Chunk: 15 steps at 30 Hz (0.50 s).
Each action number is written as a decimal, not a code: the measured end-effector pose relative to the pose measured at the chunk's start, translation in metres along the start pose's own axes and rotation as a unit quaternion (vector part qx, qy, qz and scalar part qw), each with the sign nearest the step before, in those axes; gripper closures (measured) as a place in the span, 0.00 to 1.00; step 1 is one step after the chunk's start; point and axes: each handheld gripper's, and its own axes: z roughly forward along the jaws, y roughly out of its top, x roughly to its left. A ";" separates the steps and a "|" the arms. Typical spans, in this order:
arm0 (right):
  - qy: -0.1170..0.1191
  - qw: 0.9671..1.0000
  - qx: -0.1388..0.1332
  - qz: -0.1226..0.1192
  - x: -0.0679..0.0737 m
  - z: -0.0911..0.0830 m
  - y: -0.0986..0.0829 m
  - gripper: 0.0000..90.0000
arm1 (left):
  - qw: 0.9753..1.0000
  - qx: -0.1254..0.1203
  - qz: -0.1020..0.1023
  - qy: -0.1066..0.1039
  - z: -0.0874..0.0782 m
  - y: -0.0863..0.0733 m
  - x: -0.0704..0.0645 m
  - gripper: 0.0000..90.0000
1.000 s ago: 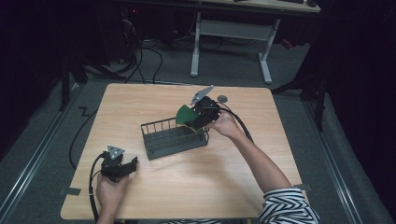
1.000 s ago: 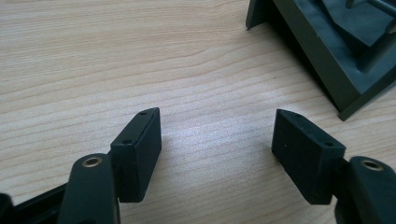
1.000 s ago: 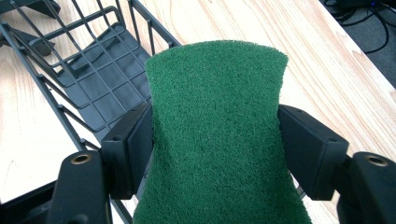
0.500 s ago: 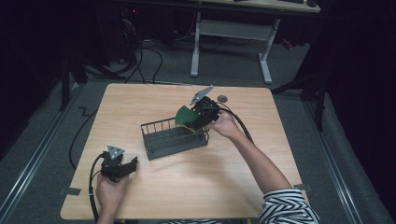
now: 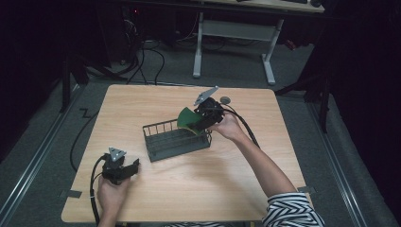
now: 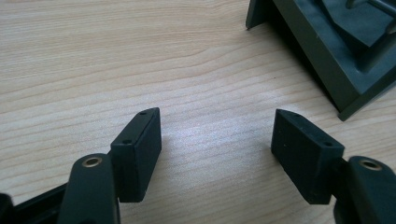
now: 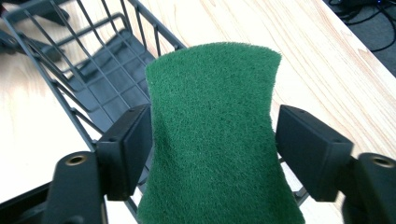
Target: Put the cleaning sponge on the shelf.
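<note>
High view: wooden desk (image 5: pixel 189 189); wire basket (image 5: pixel 176 139) at centre; right gripper (image 5: pixel 201 120) holds green scouring pad (image 5: pixel 187 119) over the basket's right end. Left gripper view: left gripper (image 6: pixel 215 135), jaws wide, empty, above desk. Right gripper view: jaws clamp the pad's sides.

A pale wooden surface (image 5: pixel 156 198) stands on grey carpet (image 5: pixel 42 142) in a dim room. Beyond it a white-legged desk (image 5: pixel 198 47) stands, with black cables (image 5: pixel 156 56) trailing across the floor.
</note>
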 end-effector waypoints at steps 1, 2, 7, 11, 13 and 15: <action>0.000 1.000 -0.001 0.003 -0.001 -0.001 -0.001 0.36 | 1.000 0.001 0.000 0.000 0.000 0.000 0.000 0.38; 0.000 1.000 -0.001 0.003 -0.001 -0.001 -0.001 0.36 | 1.000 0.001 0.000 0.000 0.000 0.000 0.000 0.38; -0.011 1.000 0.006 -0.011 0.003 0.001 0.001 0.38 | 1.000 0.000 0.000 0.000 0.000 0.000 0.000 0.38; -0.047 0.997 0.017 -0.058 0.013 0.006 0.000 0.51 | 1.000 0.000 0.000 0.000 0.000 0.000 0.000 0.38; -0.043 0.997 0.017 -0.053 0.013 0.007 -0.001 0.51 | 1.000 0.000 0.000 0.000 0.000 0.000 0.000 0.38; -0.035 0.998 0.011 -0.043 0.011 0.007 -0.002 0.51 | 1.000 0.000 0.000 0.000 0.000 0.000 0.000 0.38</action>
